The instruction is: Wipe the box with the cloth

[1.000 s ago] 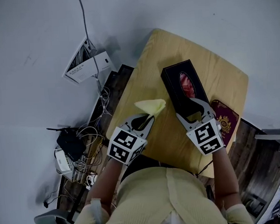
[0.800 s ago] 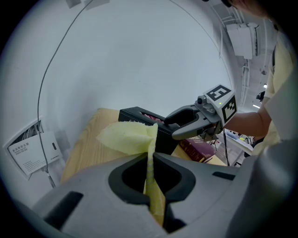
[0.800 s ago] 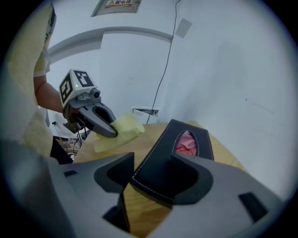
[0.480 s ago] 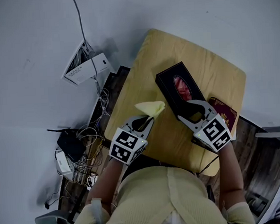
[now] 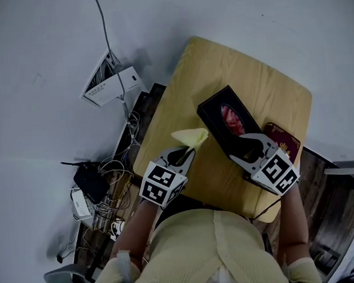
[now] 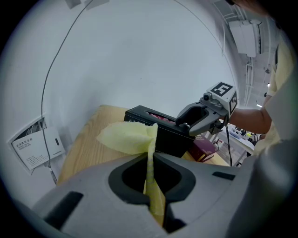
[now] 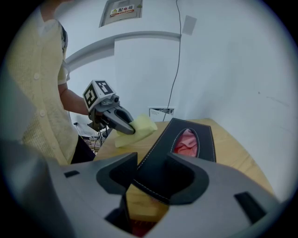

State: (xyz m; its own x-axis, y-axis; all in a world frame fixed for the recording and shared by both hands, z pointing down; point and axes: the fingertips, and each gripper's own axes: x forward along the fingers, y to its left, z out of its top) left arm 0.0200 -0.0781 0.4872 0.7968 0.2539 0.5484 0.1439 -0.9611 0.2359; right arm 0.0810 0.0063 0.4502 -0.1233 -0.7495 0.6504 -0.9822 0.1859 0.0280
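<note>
My left gripper (image 5: 188, 149) pinches the yellow cloth (image 5: 190, 136) over the left side of the wooden table (image 5: 220, 63), and right of it the black box (image 5: 213, 110) lies flat, its long axis pointing away from me and slightly leftward, its near end between the jaws of my right gripper (image 5: 249, 142), which have just been closing onto it.

Overhead head view; close gripper views toward box (image 5: 211, 112)

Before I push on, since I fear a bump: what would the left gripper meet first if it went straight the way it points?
Probably the long side of the black tissue box; the yellow cloth pinched by the left gripper would touch it first. Depth is uncertain.
</note>
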